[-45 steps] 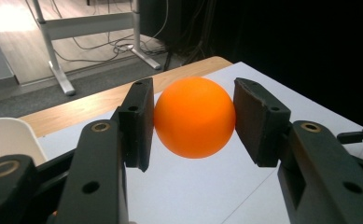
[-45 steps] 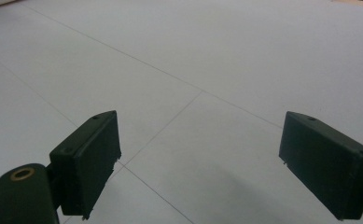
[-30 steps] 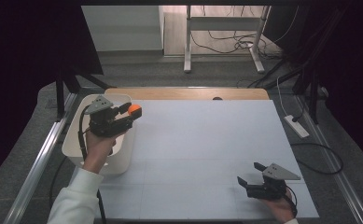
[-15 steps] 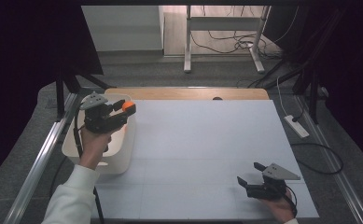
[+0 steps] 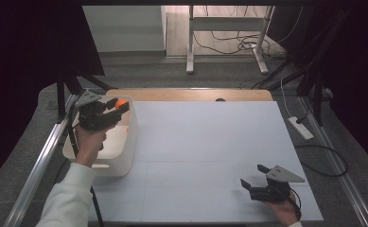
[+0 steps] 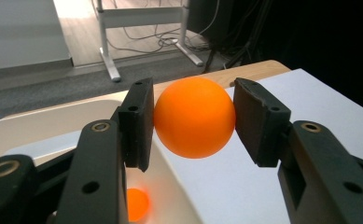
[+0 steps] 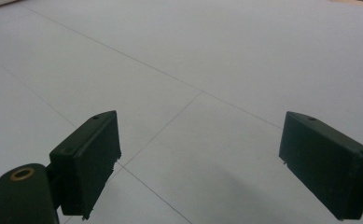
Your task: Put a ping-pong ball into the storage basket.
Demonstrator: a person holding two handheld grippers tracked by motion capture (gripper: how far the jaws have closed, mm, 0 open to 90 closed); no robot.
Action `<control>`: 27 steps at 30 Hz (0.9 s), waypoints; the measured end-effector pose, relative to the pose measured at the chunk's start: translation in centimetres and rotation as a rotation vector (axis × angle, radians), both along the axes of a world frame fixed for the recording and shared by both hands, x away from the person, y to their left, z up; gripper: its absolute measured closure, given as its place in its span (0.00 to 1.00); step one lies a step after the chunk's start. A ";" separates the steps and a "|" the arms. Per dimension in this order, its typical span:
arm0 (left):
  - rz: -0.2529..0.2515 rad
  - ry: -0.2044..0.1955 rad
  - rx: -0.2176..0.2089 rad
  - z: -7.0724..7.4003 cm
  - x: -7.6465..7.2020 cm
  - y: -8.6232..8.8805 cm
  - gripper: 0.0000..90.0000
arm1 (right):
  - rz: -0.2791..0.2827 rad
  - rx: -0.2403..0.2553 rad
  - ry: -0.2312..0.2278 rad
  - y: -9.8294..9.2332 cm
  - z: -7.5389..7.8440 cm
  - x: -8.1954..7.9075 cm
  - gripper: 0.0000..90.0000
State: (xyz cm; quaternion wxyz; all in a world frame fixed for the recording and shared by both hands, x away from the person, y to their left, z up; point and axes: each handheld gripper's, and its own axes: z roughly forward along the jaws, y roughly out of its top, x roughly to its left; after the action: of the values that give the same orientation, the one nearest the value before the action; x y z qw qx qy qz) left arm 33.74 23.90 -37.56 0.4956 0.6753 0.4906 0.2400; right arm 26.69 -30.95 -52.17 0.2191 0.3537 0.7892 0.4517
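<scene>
An orange ball sits clamped between the jaws of my left gripper, which hangs over the white bin at the table's left edge. The ball shows as a small orange dot above the bin's far rim. A second orange ball lies inside the bin, below the jaws. My right gripper rests low over the white table top near the front right corner, open, with nothing between its pads.
The wooden far edge of the table runs behind the white mat. A metal rail lines the table's left side. A power strip and cables lie on the floor to the right; desk legs stand beyond.
My left gripper has carried the orange ball leftward and away from me, from the bin's right side to over the bin's far part. The right gripper has stayed put.
</scene>
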 end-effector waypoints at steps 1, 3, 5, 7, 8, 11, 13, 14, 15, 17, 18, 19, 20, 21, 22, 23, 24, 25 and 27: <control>0.004 0.003 0.004 0.0 0.0 0.1 0.56 | 0.002 0.003 0.000 0.0 0.0 0.0 0.14; 0.011 0.007 0.006 -0.1 0.1 0.4 0.56 | 0.003 0.003 0.000 0.0 0.0 0.0 0.14; 0.014 0.008 0.004 -0.1 0.1 0.5 0.56 | 0.002 0.003 0.000 0.0 0.0 0.0 0.14; 0.020 0.012 0.000 0.0 0.3 0.6 0.56 | 0.002 0.003 0.000 0.0 0.0 0.0 0.14; 0.022 0.014 0.004 0.0 0.4 0.6 0.56 | 0.001 0.001 0.002 0.0 0.0 0.0 0.14; 0.026 0.019 0.015 0.0 0.6 0.7 0.56 | -0.002 0.001 0.004 0.0 0.0 0.0 0.14; 0.029 0.023 0.017 0.0 0.7 0.7 0.56 | -0.006 0.002 0.005 -0.1 0.0 0.1 0.14; 0.030 0.026 0.020 0.0 0.8 0.7 0.56 | -0.006 0.002 0.005 -0.1 0.0 0.1 0.14; 0.032 0.031 0.022 -0.1 0.9 0.8 0.56 | -0.007 0.003 0.005 -0.1 0.0 0.1 0.14; 0.039 0.040 0.028 -0.2 1.1 0.9 0.56 | -0.006 0.002 0.004 -0.1 0.0 0.1 0.14; 0.044 0.044 0.030 -0.3 1.2 0.9 0.56 | -0.006 0.002 0.004 -0.1 0.0 0.1 0.14; 0.049 0.049 0.032 -0.4 1.4 1.0 0.56 | -0.007 0.002 0.004 -0.1 0.0 0.1 0.14; 0.053 0.053 0.031 -0.4 1.6 1.1 0.56 | -0.008 0.003 0.004 -0.1 0.0 0.1 0.14; 0.057 0.056 0.031 -0.4 1.7 1.2 0.56 | -0.009 0.004 0.004 -0.1 -0.1 0.1 0.14; 0.061 0.060 0.032 -0.5 1.8 1.2 0.56 | -0.010 0.005 0.005 -0.1 -0.1 0.1 0.14; 0.062 0.066 0.034 -0.6 2.0 1.3 0.56 | -0.010 0.007 0.006 -0.1 -0.1 0.1 0.14; 0.064 0.070 0.036 -0.7 2.1 1.3 0.56 | -0.011 0.004 0.006 -0.1 -0.1 0.1 0.14; 0.066 0.077 0.042 -0.8 2.2 1.4 0.56 | -0.011 0.004 0.006 -0.1 -0.1 0.1 0.14; 0.071 0.086 0.047 -1.0 2.4 1.5 0.56 | -0.011 0.004 0.007 -0.1 -0.1 0.1 0.14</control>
State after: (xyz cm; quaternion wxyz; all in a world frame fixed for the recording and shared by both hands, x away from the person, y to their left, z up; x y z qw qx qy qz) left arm 36.10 25.37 -38.55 0.4495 0.6786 0.5292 0.2395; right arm 26.77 -31.04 -52.24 0.2183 0.3600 0.7872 0.4507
